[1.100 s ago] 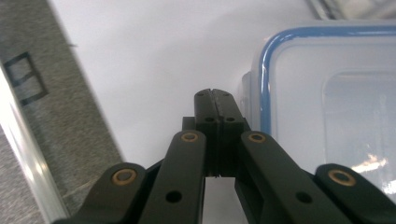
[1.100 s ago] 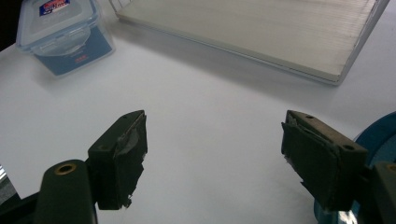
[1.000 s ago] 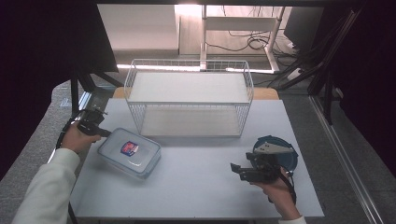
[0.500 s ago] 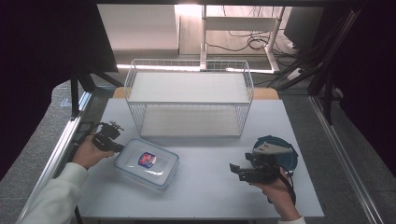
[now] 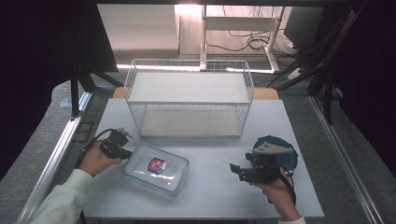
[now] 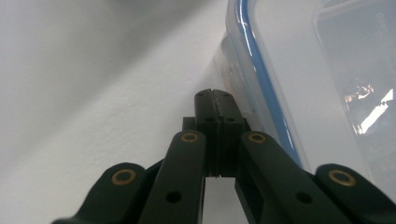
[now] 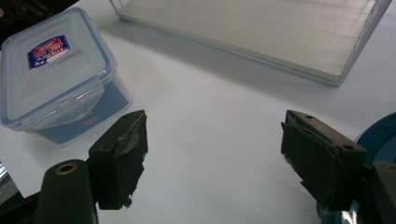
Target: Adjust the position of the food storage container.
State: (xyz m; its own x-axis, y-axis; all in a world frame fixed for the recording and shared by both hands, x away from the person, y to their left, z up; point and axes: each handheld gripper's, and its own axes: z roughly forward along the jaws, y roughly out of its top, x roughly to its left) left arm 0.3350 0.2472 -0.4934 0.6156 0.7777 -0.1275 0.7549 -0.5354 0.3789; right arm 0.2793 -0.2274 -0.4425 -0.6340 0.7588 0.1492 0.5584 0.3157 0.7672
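The left gripper point(image 6: 215, 100) has its jaws pressed together with nothing between them; their tips sit against the side of the box point(image 6: 299, 84), just under its blue-edged lid rim. In the high view this left gripper point(image 5: 125, 151) lies at the box's point(image 5: 156, 168) left end, held by a hand with a white sleeve point(image 5: 60, 200). The box is clear plastic with a red and blue label on its lid; it rests on the near left part of the table point(image 5: 210, 186), turned at a slant.

The right gripper point(image 7: 212, 156) has its jaws wide apart and empty; bare table shows between them, and the box point(image 7: 53, 70) lies beyond the left jaw, well apart. In the high view the right gripper point(image 5: 236, 170) points left, low over the near right of the table; a blue disc point(image 5: 285, 156) lies just behind it.

A white wire basket point(image 5: 189, 100) stands at the far middle of the table, apart from both grippers and the box.
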